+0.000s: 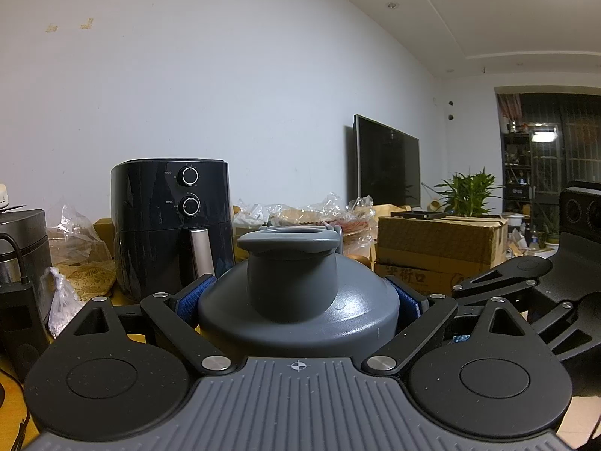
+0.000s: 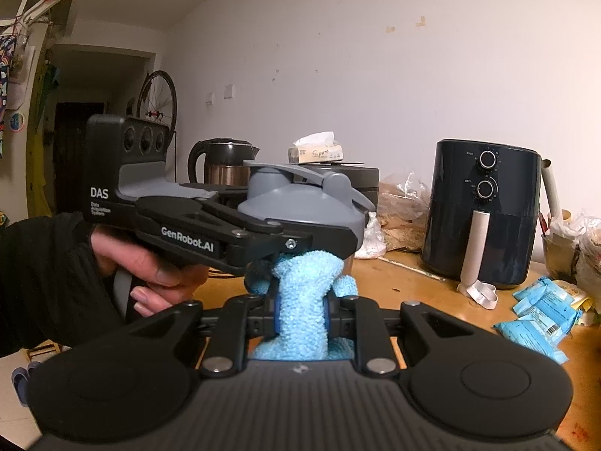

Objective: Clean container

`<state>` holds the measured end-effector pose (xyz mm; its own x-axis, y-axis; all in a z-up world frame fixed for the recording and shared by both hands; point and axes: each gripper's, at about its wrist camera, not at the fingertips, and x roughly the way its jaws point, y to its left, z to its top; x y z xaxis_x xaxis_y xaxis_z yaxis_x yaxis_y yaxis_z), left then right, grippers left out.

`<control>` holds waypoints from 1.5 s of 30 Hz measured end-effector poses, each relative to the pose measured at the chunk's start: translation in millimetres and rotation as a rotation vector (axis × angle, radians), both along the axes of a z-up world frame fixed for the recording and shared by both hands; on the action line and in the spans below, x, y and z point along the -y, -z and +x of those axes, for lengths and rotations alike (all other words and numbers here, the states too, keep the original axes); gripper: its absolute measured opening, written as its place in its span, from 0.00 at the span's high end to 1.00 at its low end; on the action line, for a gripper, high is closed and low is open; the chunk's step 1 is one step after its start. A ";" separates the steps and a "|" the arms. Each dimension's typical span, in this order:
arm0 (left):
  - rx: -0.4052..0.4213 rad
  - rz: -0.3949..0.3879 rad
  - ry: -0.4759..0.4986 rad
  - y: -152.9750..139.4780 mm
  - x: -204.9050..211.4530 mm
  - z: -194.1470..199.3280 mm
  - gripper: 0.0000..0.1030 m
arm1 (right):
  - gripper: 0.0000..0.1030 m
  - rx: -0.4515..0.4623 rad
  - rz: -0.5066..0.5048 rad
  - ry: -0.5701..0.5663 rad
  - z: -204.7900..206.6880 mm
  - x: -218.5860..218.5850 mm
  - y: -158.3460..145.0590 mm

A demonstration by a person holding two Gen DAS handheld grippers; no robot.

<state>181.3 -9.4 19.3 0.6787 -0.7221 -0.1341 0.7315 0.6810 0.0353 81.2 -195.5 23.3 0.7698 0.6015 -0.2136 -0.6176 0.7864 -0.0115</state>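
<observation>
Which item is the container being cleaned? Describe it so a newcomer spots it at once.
Start at the black air fryer standing on the wooden table. To its left in the right wrist view, the left gripper clamps a grey bottle, with the blue cloth in the right gripper just below. Unlike the kettle behind, it is matte grey with a flip-cap lid.

"DAS" and "GenRobot.AI" are being displayed in white on the left gripper (image 2: 319, 240), just beyond the right claw; "Sipure" is being shown on the tissue pack (image 2: 316, 153) farther behind.
</observation>
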 end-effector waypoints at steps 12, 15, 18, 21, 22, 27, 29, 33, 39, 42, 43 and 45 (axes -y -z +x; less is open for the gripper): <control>0.000 0.005 -0.001 -0.4 0.5 -1.1 0.08 | 0.84 -0.031 -0.032 -0.002 4.7 -0.8 6.5; -0.001 0.006 -0.001 -0.4 0.7 -0.5 0.08 | 0.84 -0.039 -0.044 -0.004 6.0 -1.6 8.9; 0.000 0.006 -0.001 -0.5 0.8 0.2 0.08 | 0.84 -0.050 -0.051 -0.008 7.1 -2.2 11.5; -0.001 0.007 -0.001 -0.5 0.9 0.6 0.08 | 0.84 -0.060 -0.057 -0.012 8.2 -2.6 14.2; -0.001 0.007 -0.001 -0.5 0.9 0.7 0.08 | 0.84 -0.063 -0.059 -0.012 8.5 -2.9 15.4; -0.001 0.009 -0.002 -0.5 0.8 1.1 0.08 | 0.84 -0.084 -0.072 -0.018 11.0 -3.6 21.6; -0.001 0.009 -0.002 -0.4 0.8 1.2 0.08 | 0.84 -0.095 -0.080 -0.021 12.1 -4.4 24.5; -0.001 0.009 -0.002 -0.3 0.8 0.6 0.08 | 0.84 -0.120 -0.099 -0.027 15.3 -6.0 31.7; -0.001 0.010 -0.002 0.2 0.7 0.3 0.08 | 0.84 -0.147 -0.128 -0.033 19.1 -8.8 41.8; -0.002 0.011 -0.003 -0.3 1.1 0.1 0.08 | 0.84 -0.161 -0.139 -0.037 21.0 -10.3 45.8; -0.002 0.011 -0.003 -0.4 1.3 0.2 0.08 | 0.84 -0.167 -0.142 -0.038 21.8 -10.6 47.2; -0.002 0.011 -0.003 -0.3 1.2 0.2 0.08 | 0.84 -0.180 -0.152 -0.041 23.5 -11.6 50.2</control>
<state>181.5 -10.7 19.6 0.6805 -0.7185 -0.1437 0.7296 0.6826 0.0415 104.7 -183.9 -26.9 0.6869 0.5817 -0.4356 -0.6517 0.7584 -0.0149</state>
